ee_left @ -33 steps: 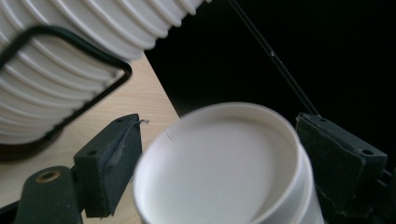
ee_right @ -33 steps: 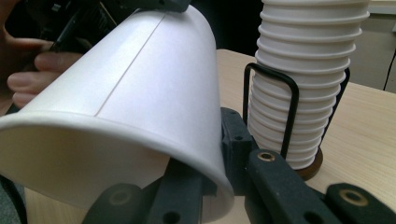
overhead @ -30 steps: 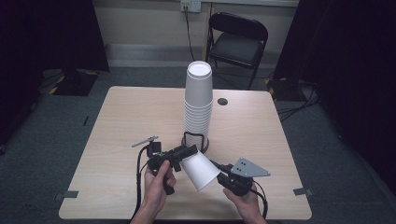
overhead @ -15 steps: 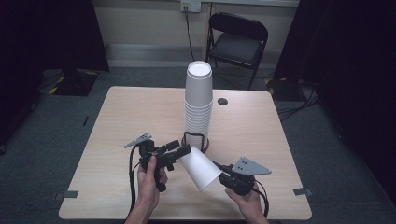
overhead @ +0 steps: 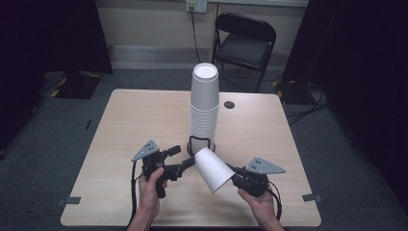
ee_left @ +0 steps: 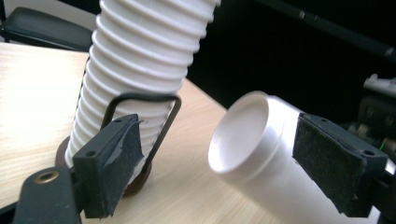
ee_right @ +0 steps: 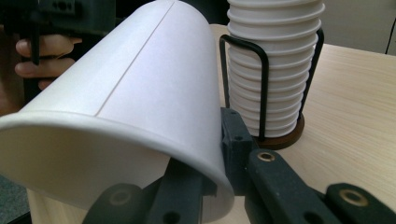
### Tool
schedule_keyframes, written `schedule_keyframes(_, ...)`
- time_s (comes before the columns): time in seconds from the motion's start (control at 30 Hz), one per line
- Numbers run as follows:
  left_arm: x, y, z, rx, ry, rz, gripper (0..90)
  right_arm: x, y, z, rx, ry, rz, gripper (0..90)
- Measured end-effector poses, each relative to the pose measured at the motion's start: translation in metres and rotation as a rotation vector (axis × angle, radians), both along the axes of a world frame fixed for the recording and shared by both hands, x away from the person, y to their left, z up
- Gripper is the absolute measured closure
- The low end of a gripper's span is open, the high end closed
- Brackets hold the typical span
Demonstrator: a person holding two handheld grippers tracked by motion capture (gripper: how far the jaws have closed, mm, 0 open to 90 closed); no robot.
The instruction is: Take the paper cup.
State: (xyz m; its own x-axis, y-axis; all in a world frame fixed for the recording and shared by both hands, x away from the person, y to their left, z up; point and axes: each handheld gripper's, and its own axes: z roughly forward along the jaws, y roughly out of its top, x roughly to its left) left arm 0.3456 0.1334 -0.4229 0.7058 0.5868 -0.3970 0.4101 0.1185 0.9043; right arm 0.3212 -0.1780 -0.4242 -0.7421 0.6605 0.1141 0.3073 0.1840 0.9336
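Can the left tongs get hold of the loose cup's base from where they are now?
Probably yes: the left tongs stand open with the cup base between the pads, nothing in between.

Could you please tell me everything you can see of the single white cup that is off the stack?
The loose cup is plain white, looks like paper, with a rolled rim, a side seam and a recessed base. It is held tilted off the table, base pointing up toward the stack of cups, mouth toward the person. The right gripper is shut on its rim wall, one jaw inside and one outside. The left gripper stands open around its base end; whether its pads touch the cup is unclear.
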Motion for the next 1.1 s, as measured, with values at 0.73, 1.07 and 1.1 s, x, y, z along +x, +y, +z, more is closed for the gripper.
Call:
schedule_keyframes(0.73,-0.014,-0.022,-0.012,0.357,-0.189,-0.042,16.1,0.011,-0.009,0.003,-0.035,0.099,0.008,86.9)
schedule_keyframes(1.07,-0.021,-0.026,-0.019,0.467,-0.272,-0.086,15.9,0.01,-0.009,0.003,-0.059,0.13,0.032,86.9)
schedule_keyframes(1.1,-0.022,-0.027,-0.02,0.479,-0.278,-0.094,15.8,0.01,-0.009,0.003,-0.062,0.134,0.035,86.9)
